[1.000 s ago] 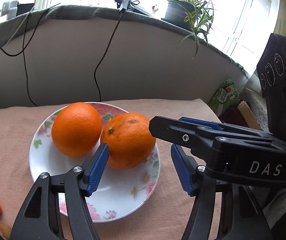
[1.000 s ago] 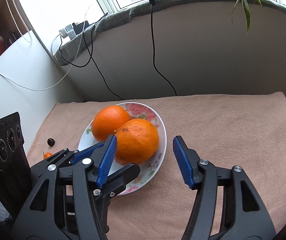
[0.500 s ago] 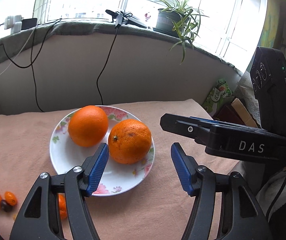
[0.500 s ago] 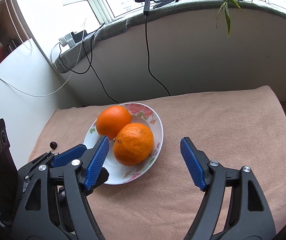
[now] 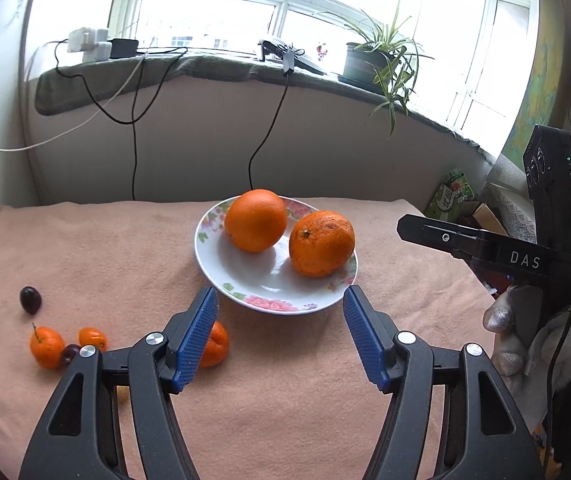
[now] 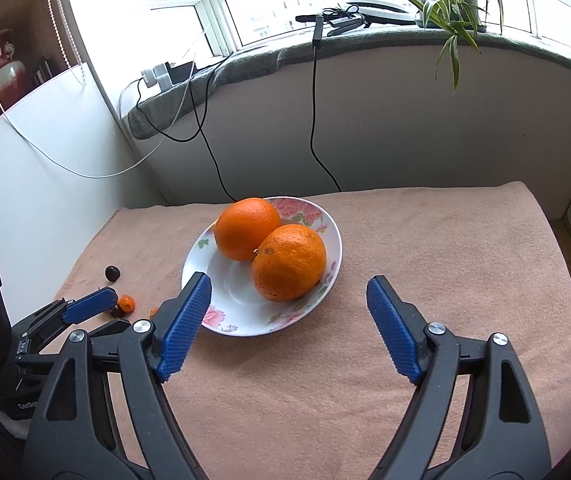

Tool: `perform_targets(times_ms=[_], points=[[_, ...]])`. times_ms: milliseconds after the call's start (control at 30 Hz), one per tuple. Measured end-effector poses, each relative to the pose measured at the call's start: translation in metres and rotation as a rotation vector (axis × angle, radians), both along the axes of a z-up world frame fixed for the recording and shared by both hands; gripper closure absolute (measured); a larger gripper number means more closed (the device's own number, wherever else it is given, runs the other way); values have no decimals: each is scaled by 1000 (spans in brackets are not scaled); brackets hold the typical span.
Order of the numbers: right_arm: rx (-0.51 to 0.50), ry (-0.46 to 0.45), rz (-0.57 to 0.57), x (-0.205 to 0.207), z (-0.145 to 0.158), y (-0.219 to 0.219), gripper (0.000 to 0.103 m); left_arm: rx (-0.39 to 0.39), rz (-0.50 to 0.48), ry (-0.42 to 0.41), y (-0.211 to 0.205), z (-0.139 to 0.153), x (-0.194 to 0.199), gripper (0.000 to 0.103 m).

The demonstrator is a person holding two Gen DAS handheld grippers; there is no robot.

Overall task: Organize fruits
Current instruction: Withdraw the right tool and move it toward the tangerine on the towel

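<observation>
Two large oranges sit in a white floral plate (image 5: 245, 280) on the peach cloth: a smooth orange (image 5: 255, 220) at the back and a rougher orange (image 5: 321, 243) beside it. The plate (image 6: 221, 312) and both oranges (image 6: 246, 228) (image 6: 288, 262) show in the right wrist view too. My left gripper (image 5: 281, 334) is open and empty, held back from the plate's near rim. My right gripper (image 6: 287, 324) is open and empty, just in front of the plate. Small oranges (image 5: 46, 347) (image 5: 92, 338) (image 5: 214, 344) and a dark plum (image 5: 30, 300) lie on the cloth at left.
A wall and a windowsill with dangling cables (image 5: 269, 136) and a potted plant (image 5: 381, 64) stand behind the table. Boxes and packets (image 5: 451, 196) lie off the table's right edge. The right gripper's body (image 5: 497, 252) reaches in from the right of the left wrist view.
Both grippers have pulled back from the plate and stayed open. The rougher orange now rests free in the plate, and the small fruits at left have come into view.
</observation>
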State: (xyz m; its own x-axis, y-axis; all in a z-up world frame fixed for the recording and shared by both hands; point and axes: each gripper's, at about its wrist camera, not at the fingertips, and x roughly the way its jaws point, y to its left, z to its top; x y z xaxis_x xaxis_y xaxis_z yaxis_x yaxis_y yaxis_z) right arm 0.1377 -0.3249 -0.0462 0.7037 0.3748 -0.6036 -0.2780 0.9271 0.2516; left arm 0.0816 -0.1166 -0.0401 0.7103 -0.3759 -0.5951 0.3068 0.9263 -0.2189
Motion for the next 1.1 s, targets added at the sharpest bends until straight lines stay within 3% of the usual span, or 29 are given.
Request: perform_targets(times_ms=[167,367,600,800,967,1100], points=[[-25,-70,39,-21,8,21,10,5,44,-26,29,4,-18,38],[-23,-81,122,-40,8,53,9,2,131,-16,70,-5,-44,38],[-40,-40,199,-53,-9,88,9,31,204,26,104,-27,-80,38],[-29,41,225,-45,-33,105,9,25,262,76,130,-47,-88,38],[-10,124,248,-33,-51,117,22,4,280,122,146,-63,-83,49],[-26,147,254,-27,-60,129,30,-47,274,154,153,-73,-78,51]])
